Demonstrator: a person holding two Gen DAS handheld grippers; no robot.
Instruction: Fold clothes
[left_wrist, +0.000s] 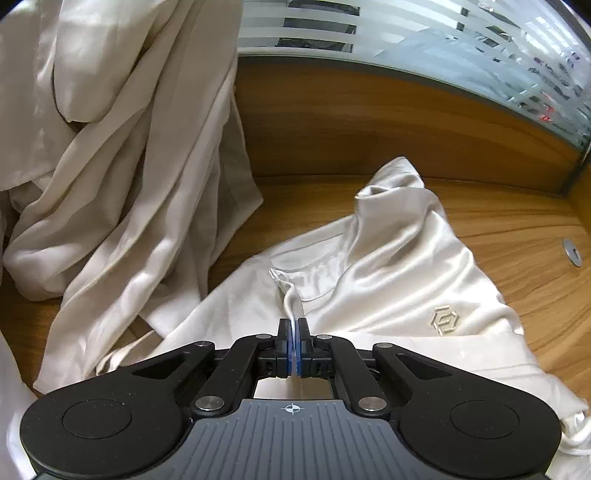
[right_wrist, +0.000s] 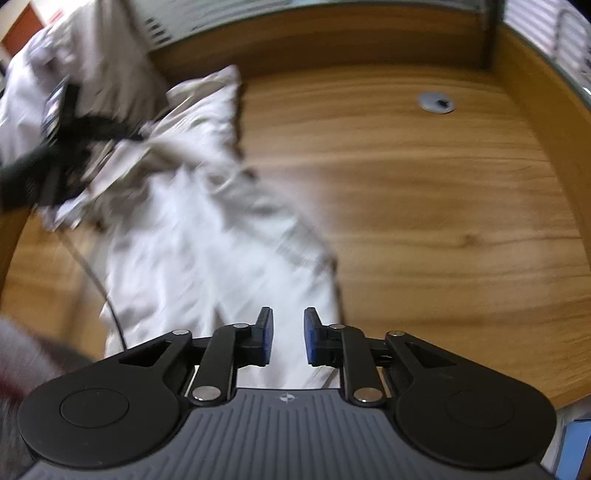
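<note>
Your left claw (left_wrist: 294, 325) is pinched tight on a thin fold of the cream satin garment (left_wrist: 388, 280), right at its hem edge beside the drawstring; the cloth rises from the pads and spreads over the wooden tabletop (left_wrist: 498, 229), with an embroidered logo (left_wrist: 444, 319) showing to the right. A second pile of pale clothes (left_wrist: 110, 147) is heaped behind it to the left, against the frosted glass partition (left_wrist: 424, 40). Your right claw (right_wrist: 288, 336) stands narrowly parted, gripping nothing, hovering over the near end of the white garment (right_wrist: 207, 251). That view is blurred. A round cable grommet (right_wrist: 436, 102) sits far right
</note>
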